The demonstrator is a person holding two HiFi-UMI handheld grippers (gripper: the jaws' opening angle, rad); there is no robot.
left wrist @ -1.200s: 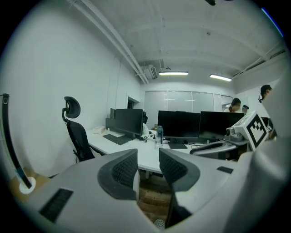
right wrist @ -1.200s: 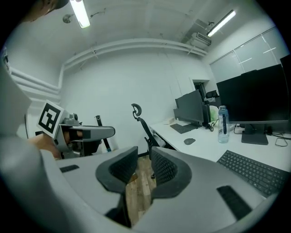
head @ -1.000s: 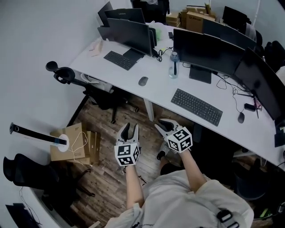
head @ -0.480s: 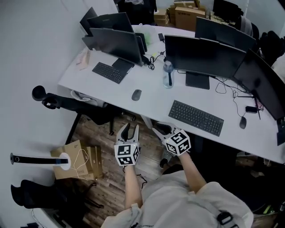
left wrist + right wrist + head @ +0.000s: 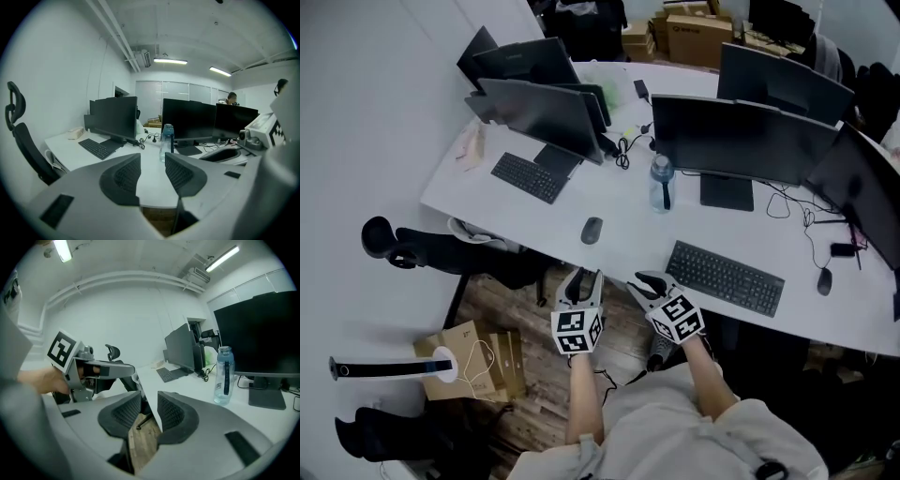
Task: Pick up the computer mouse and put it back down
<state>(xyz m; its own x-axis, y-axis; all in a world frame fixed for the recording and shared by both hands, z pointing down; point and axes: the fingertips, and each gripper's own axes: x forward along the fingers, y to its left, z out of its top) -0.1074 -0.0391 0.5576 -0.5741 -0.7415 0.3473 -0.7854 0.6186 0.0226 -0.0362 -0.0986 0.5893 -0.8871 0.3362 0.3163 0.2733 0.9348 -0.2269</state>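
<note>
Left gripper [image 5: 583, 276], right gripper [image 5: 647, 281]: spread, empty, just opened wider. Reach left one to grey mouse [image 5: 592, 230] on counter [image 5: 628, 220]; pinch sides softly.

Clear water bottle [image 5: 662, 184] upright on white desk [image 5: 623, 214] beside monitor stand [image 5: 727, 192]; cardboard boxes [image 5: 473, 352] on floor [image 5: 530, 380]

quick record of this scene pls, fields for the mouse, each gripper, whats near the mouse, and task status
mouse: grey computer mouse lying on the white desk, near its front edge
left gripper: jaws apart, empty, at the desk's front edge, apart from the mouse
right gripper: jaws apart, empty, beside the left one
nearby: water bottle behind the mouse, black keyboard to its right
task status: mouse not yet picked up
</note>
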